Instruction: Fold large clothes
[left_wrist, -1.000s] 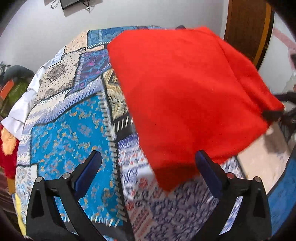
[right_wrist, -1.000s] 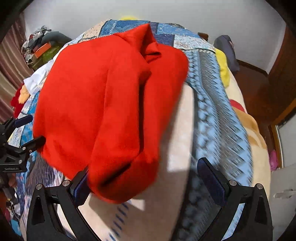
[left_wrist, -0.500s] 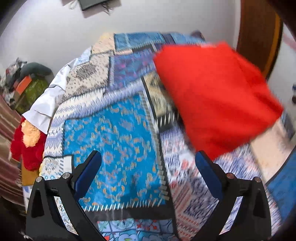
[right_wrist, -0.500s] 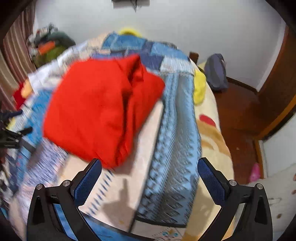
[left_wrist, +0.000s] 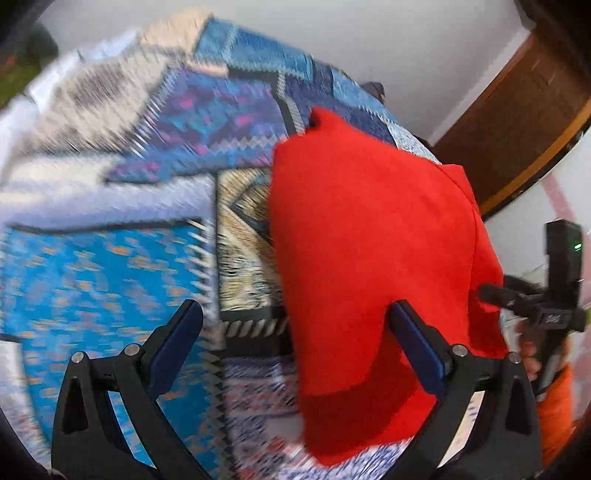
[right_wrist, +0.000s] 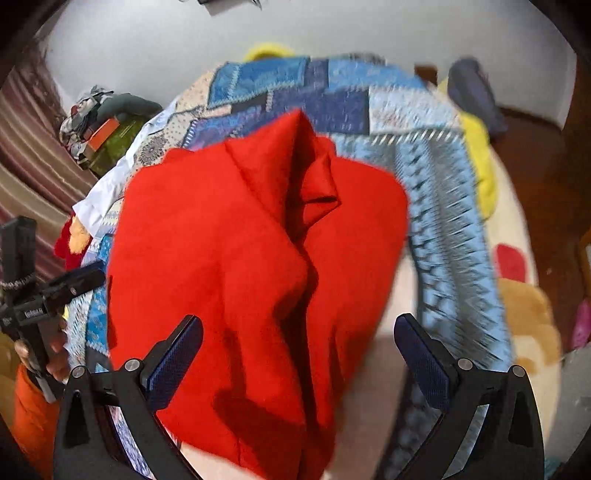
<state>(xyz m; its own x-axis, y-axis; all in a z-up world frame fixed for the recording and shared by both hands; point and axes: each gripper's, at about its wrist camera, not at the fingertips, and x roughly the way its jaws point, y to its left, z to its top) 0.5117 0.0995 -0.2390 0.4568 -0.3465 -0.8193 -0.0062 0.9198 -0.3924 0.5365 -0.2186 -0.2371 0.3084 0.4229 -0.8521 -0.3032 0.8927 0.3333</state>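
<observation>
A folded red garment (left_wrist: 373, 266) lies on the patchwork bedspread (left_wrist: 110, 280). In the left wrist view it fills the right half, its near edge between the fingers. My left gripper (left_wrist: 295, 325) is open and empty above the bed, its right finger (left_wrist: 417, 343) over the cloth. In the right wrist view the red garment (right_wrist: 240, 280) lies bunched, with a raised fold at its far end. My right gripper (right_wrist: 297, 339) is open and empty just above its near edge. Each gripper shows at the other view's side.
The bedspread (right_wrist: 443, 221) covers a bed against a white wall. A pile of clothes and boxes (right_wrist: 99, 129) sits at the far left. A yellow cloth (right_wrist: 480, 155) and a dark bag (right_wrist: 476, 96) lie at the right. A wooden door frame (left_wrist: 517, 122) stands right.
Both grippers have moved back in close over the red garment after pulling away half a second ago. The garment lies where it was on the bed. Both grippers stay open.
</observation>
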